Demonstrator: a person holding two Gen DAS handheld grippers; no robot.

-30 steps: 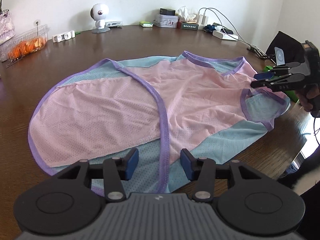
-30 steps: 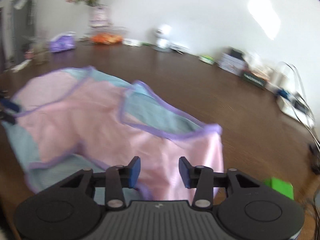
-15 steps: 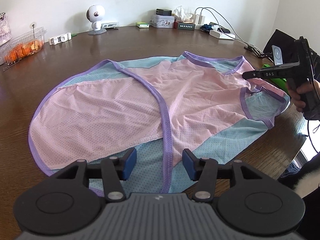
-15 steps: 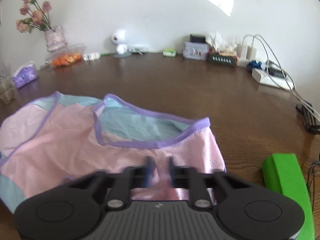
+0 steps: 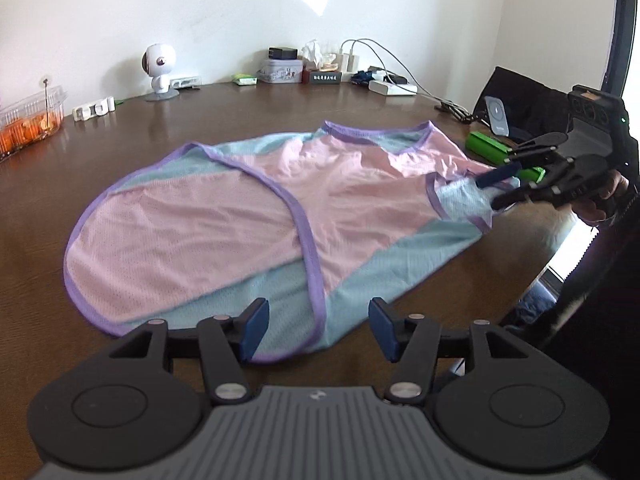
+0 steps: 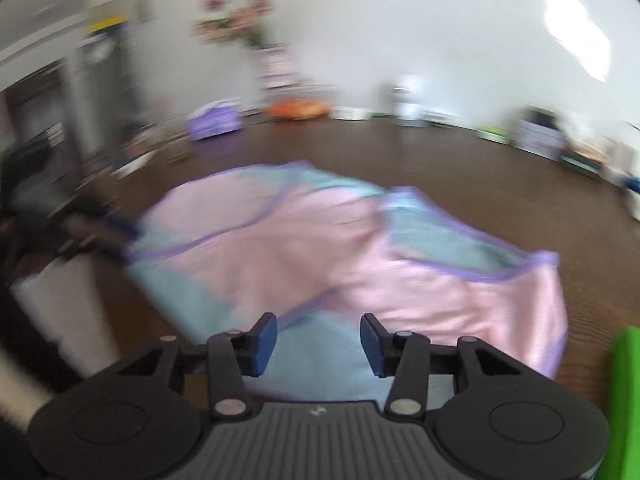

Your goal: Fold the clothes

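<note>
Dark brown wooden table (image 5: 224,116) carries a mesh sleeveless jersey (image 5: 256,216), pink and pale blue with purple binding, spread flat across the middle and reaching to the near edge; one pink panel is folded over along a curved purple seam. Left gripper (image 5: 318,330) hangs low over the near hem, fingers apart, jaws having just opened slightly further, nothing between the pads; the hem lies below them, contact not discernible. Right gripper (image 5: 500,188), held in a person's hand (image 5: 600,200), sits at the table's right edge by the jersey's armhole; its own view is motion-blurred but shows the fingers (image 6: 264,340) apart over blue fabric. Its jaws have just been opening, and no cloth is clamped between them. Far edge of table, along a white wall: a small white round-headed camera (image 5: 159,72), a clear plastic box of orange fruit (image 5: 28,124) at far left, a tin (image 5: 280,72), a tissue pack (image 5: 316,50), chargers and a white power strip (image 5: 392,88) with cables. A green block (image 5: 492,148) lies near the right edge, just beyond the jersey's shoulder. A vase of pink flowers (image 6: 256,40) appears blurred in the right wrist view.
</note>
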